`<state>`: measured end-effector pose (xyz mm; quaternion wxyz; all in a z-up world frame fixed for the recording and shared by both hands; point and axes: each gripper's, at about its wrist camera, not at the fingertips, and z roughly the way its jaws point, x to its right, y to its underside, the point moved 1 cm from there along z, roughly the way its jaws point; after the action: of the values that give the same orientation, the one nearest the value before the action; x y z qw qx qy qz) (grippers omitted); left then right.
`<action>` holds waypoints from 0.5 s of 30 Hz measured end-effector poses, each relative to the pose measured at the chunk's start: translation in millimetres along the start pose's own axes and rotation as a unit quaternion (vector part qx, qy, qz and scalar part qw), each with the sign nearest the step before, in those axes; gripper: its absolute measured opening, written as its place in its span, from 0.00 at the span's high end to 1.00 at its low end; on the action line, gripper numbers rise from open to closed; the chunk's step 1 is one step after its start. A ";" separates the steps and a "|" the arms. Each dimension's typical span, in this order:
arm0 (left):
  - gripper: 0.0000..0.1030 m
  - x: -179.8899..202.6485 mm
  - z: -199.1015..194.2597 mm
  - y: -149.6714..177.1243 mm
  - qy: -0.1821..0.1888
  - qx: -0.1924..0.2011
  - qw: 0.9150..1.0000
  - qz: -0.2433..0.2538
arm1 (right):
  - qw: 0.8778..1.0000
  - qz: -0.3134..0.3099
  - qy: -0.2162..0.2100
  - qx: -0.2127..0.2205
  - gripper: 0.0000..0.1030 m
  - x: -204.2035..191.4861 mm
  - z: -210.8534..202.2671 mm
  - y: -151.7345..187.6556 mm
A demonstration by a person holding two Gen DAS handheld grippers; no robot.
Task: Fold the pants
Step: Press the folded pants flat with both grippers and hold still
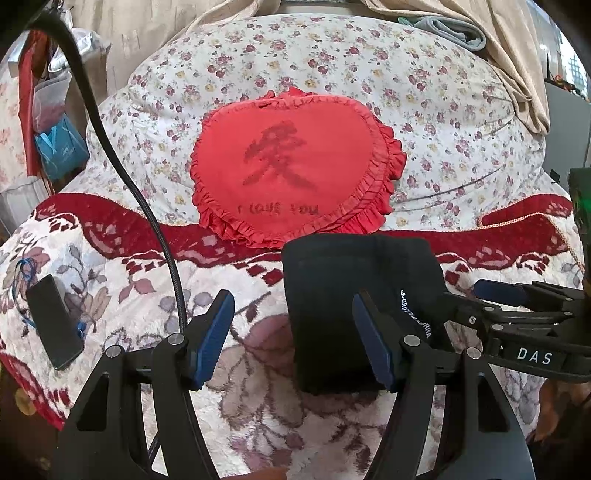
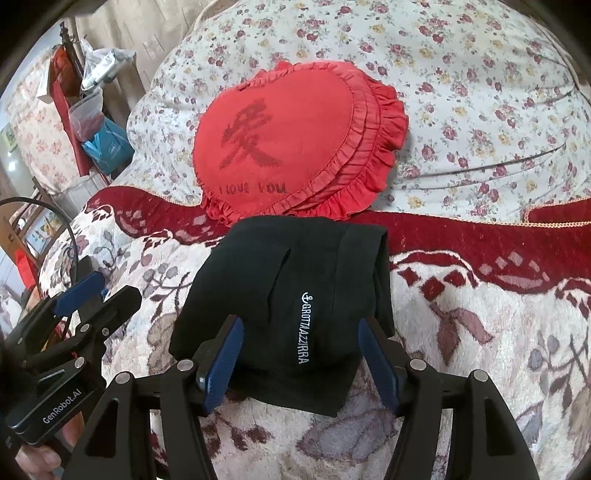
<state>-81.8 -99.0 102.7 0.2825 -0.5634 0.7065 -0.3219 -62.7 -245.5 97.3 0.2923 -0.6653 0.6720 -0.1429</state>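
One folded pants (image 2: 295, 306), two open claws (image 1: 291, 339)

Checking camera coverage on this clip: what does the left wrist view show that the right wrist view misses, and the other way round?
Only the left wrist view shows the black phone lying on the blanket and the grey cloth at the far edge of the bed.

Only the right wrist view shows the pants' pocket slit and the fingers holding the left gripper.

Both show the folded black pants with white lettering, the red heart cushion, the floral blanket and open grippers.
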 end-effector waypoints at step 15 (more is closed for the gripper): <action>0.35 0.8 1.5 2.1 0.005 -0.003 1.000 -0.004 | 1.000 -0.006 0.000 -0.010 0.35 -2.8 5.7 3.0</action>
<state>-82.1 -99.7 100.1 0.2761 -0.5659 0.7062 -0.3236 -61.9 -241.4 91.6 0.2845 -0.6722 0.6696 -0.1377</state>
